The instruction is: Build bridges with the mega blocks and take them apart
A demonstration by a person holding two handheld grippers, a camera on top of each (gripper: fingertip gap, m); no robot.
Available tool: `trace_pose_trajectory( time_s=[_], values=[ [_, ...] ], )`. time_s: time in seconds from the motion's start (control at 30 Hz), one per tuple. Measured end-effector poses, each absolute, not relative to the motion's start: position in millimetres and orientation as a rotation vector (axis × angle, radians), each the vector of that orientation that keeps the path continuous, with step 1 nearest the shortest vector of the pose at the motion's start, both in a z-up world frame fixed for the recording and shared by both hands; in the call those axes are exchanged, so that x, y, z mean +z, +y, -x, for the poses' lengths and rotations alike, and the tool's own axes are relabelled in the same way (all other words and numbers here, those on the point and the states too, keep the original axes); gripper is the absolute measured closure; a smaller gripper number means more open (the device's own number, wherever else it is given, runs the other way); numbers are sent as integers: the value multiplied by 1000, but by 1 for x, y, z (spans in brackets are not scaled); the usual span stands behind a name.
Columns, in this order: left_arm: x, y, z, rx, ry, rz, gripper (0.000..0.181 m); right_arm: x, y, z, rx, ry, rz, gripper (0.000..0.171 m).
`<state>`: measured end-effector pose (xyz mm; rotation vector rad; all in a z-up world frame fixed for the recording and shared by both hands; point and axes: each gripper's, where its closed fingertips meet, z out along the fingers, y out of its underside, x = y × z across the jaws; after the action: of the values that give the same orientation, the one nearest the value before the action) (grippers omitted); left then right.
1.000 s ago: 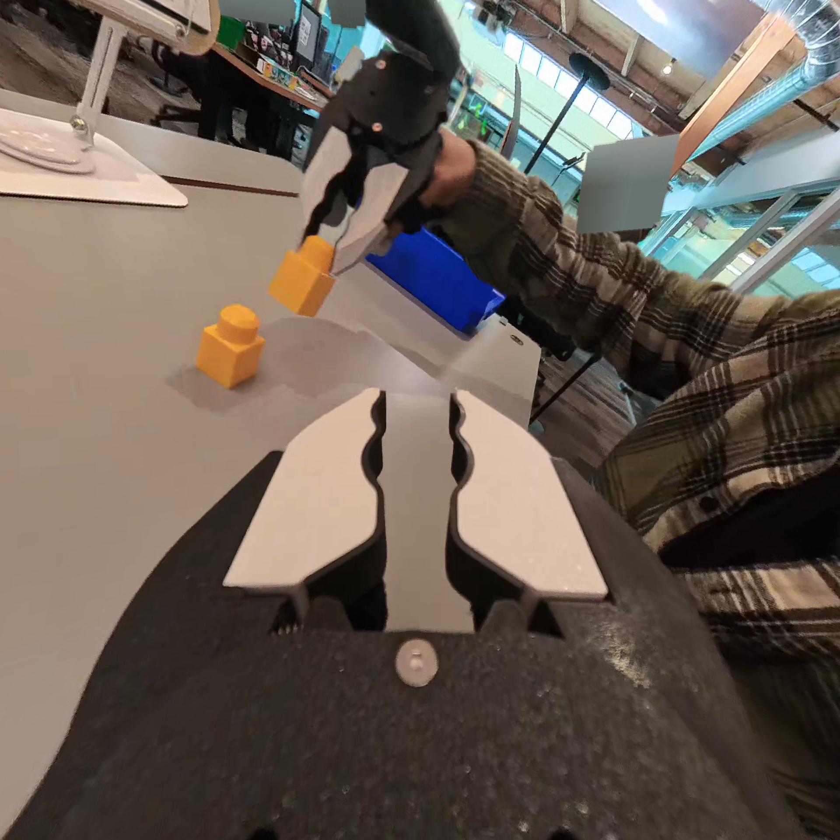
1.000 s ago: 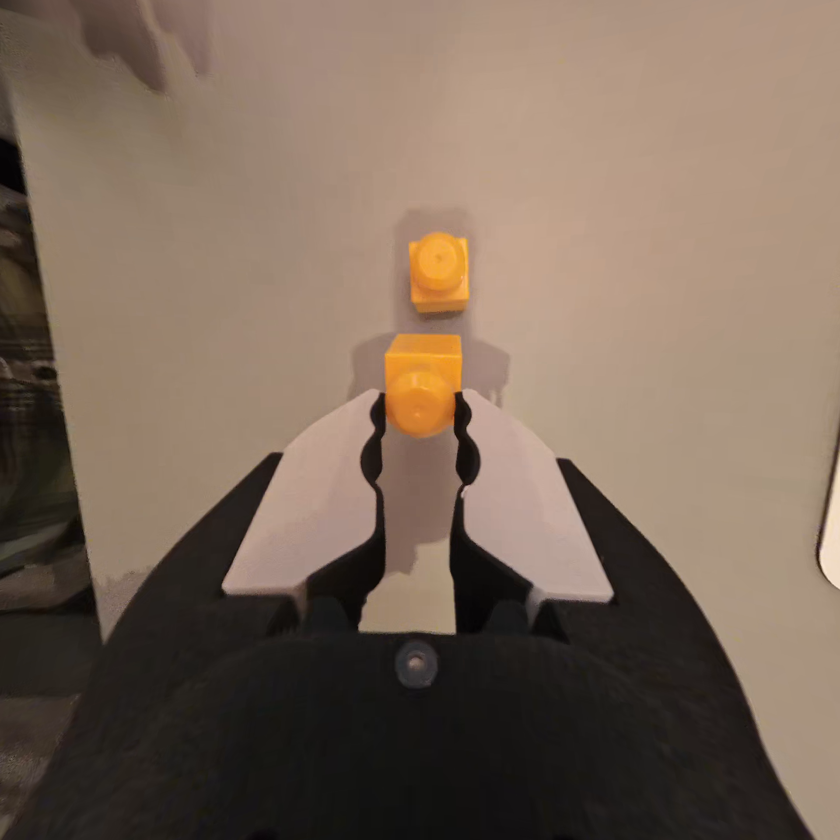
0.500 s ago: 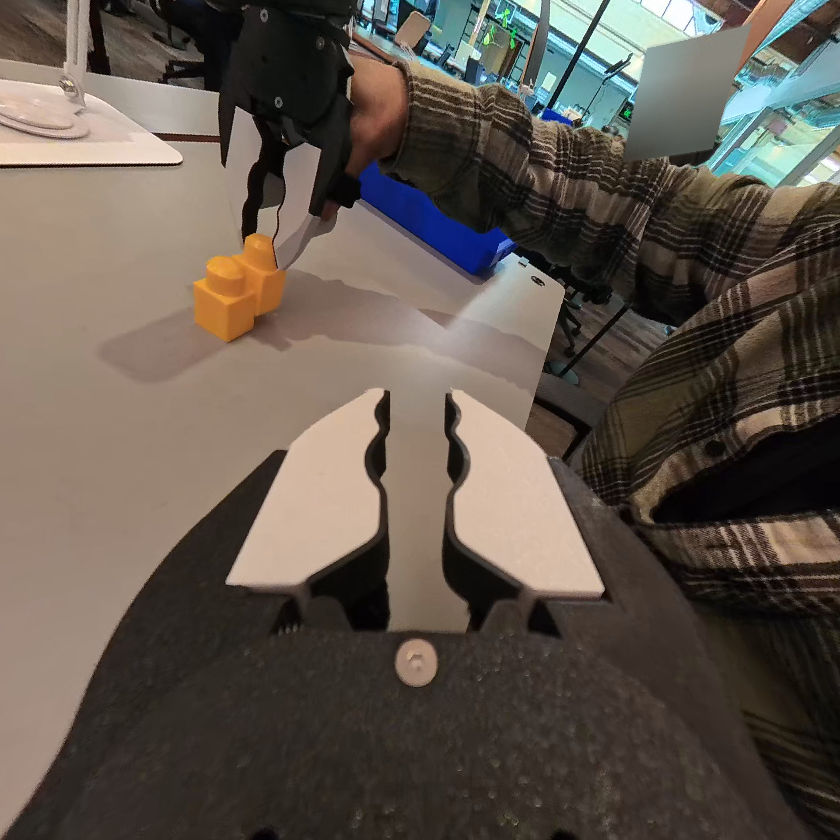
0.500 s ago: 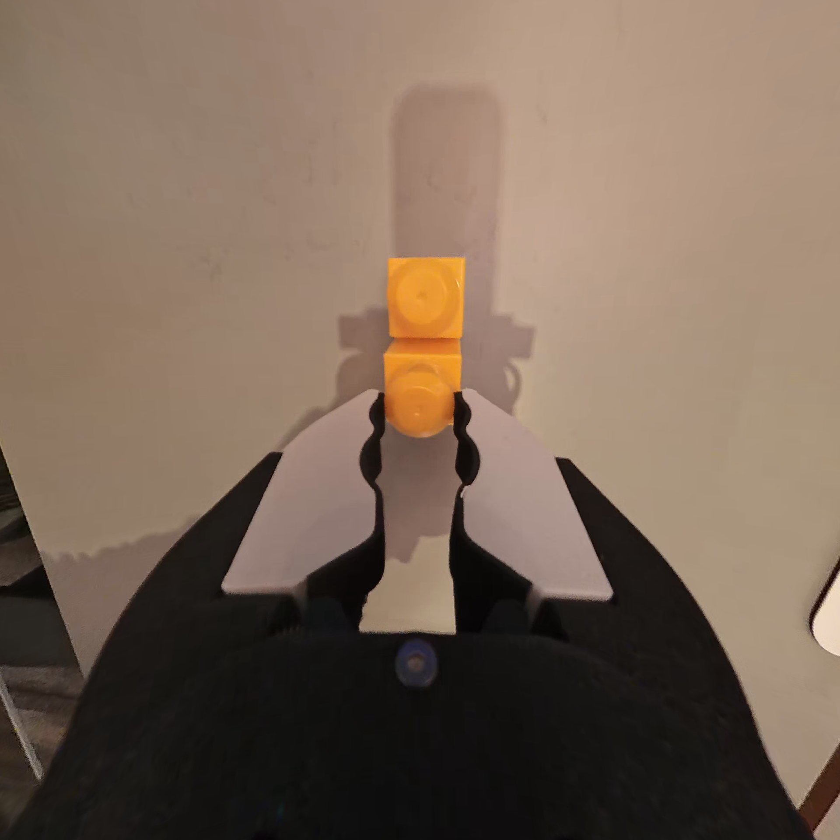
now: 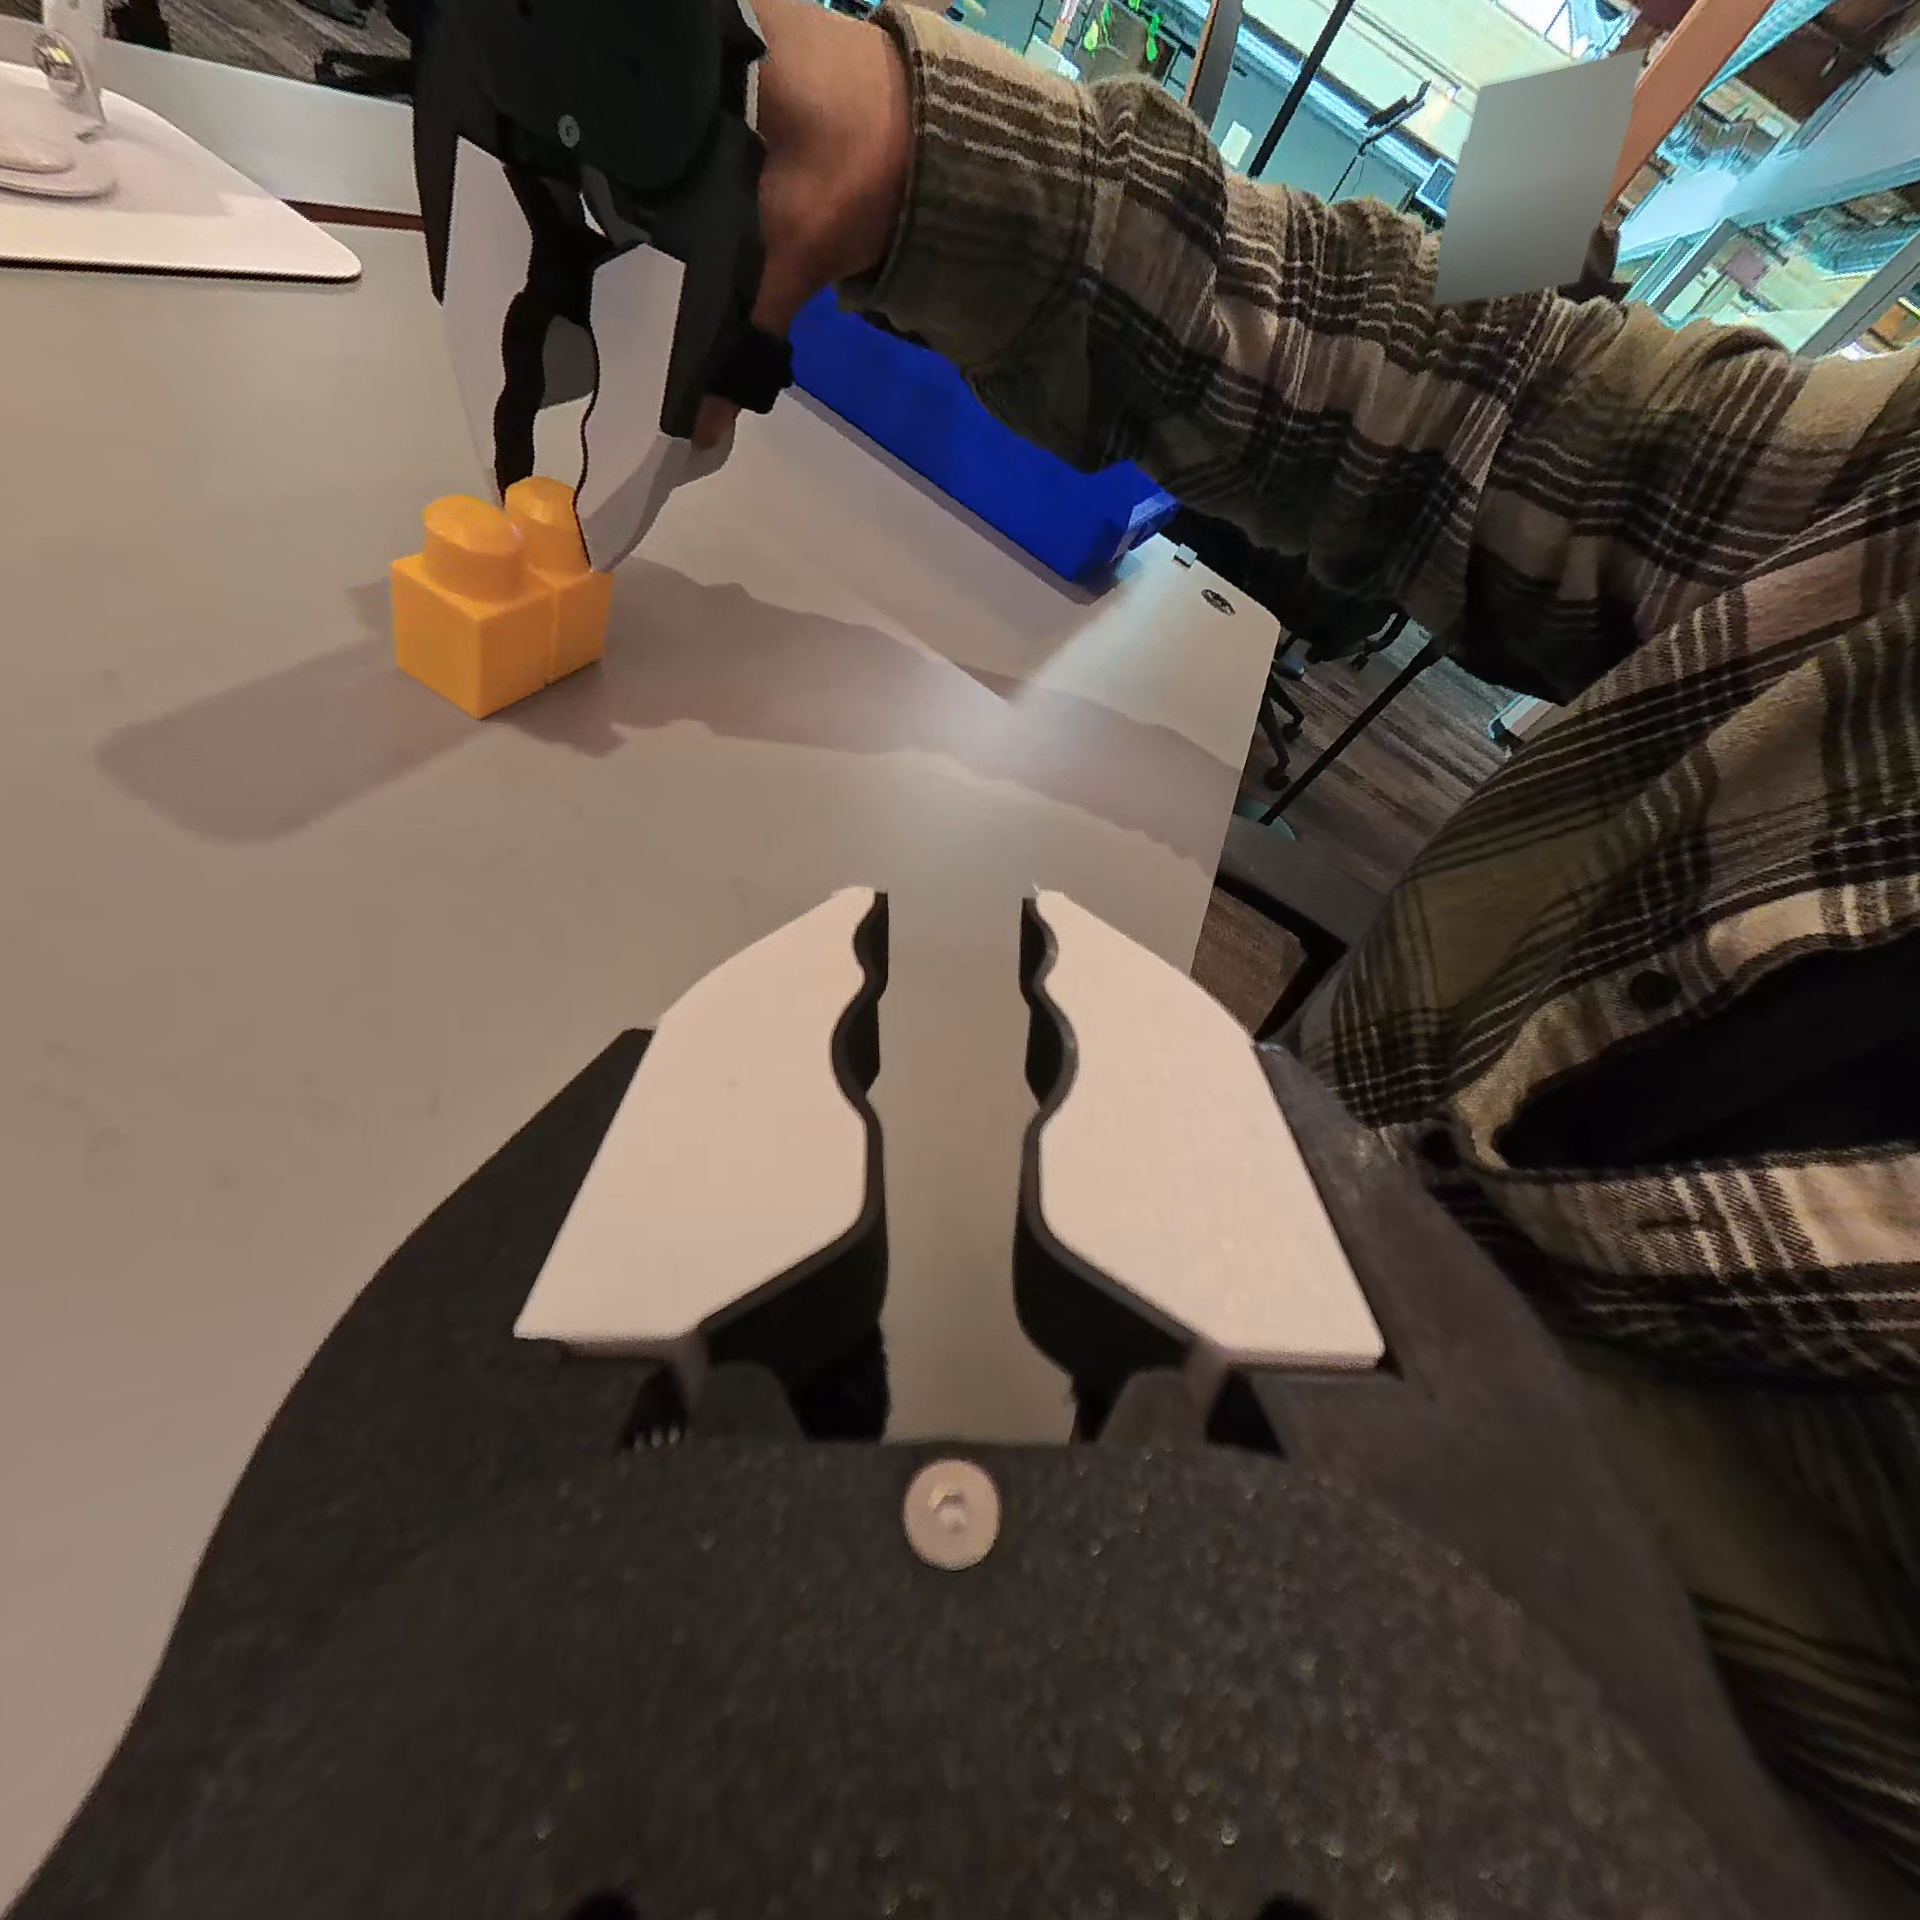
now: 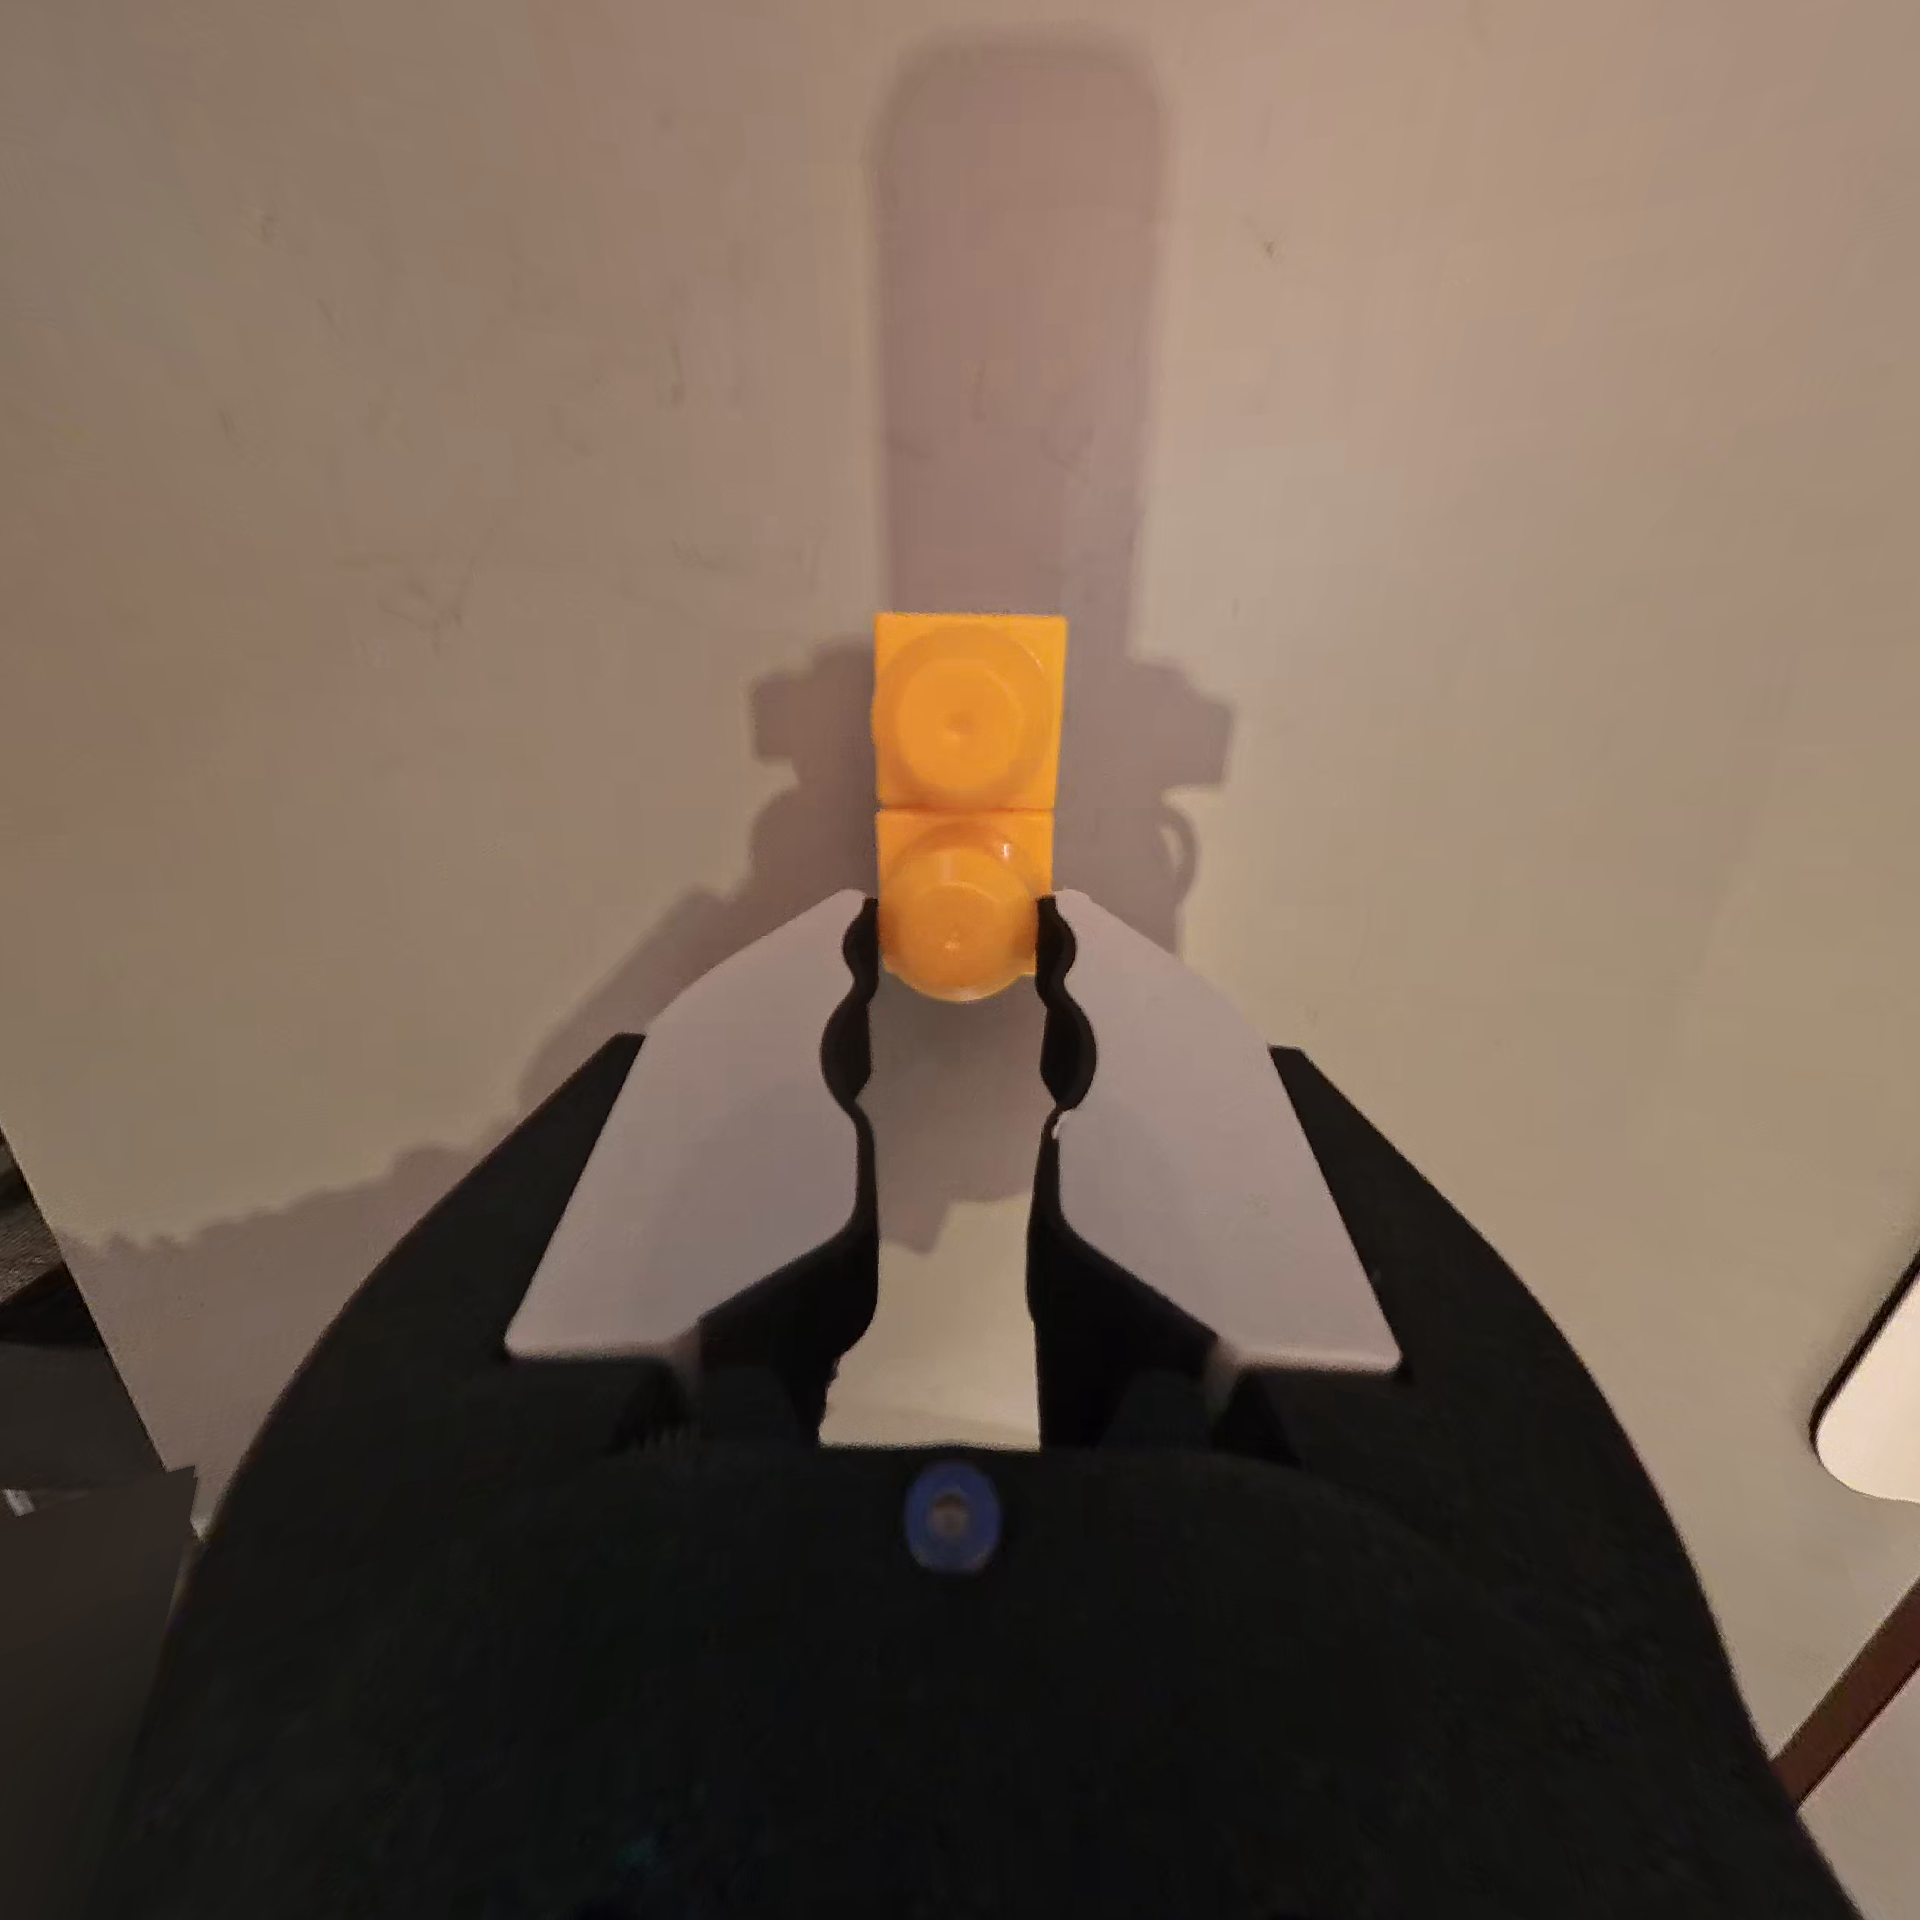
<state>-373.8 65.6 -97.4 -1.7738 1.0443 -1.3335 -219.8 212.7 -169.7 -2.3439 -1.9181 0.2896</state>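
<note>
The right claw (image 6: pixel 958 914) pinches the stud of one orange block (image 6: pixel 961 914), set on the grey table (image 5: pixel 260 935) touching a second orange block (image 6: pixel 968 717). The left claw (image 5: pixel 956 914) hangs spread and empty, well apart. Any sideways drag on release could nudge or tip the neighbouring block, since both merely rest side by side, unjoined.

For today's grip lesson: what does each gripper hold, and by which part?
Right gripper: the nearer orange block, fingers on its stud. Left gripper: nothing.

Two orange blocks (image 6: pixel 968 709), one blue bin (image 5: pixel 956 436)
</note>
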Motion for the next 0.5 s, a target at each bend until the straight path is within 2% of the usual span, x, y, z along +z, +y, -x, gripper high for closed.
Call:
trace_pose_trajectory(
  time_s=[0.27, 0.43, 0.5],
  values=[
    [-101, 65, 374, -1332, 1056, 1777, 157, -169, 212, 220, 320, -1895, 2386, 140],
    [-101, 65, 374, -1327, 1051, 1764, 153, -153, 212, 223, 391, -1818, 2342, 112],
    [-99, 65, 375, -1319, 1049, 1748, 152, -138, 209, 222, 429, -1748, 2302, 107]
  ],
)
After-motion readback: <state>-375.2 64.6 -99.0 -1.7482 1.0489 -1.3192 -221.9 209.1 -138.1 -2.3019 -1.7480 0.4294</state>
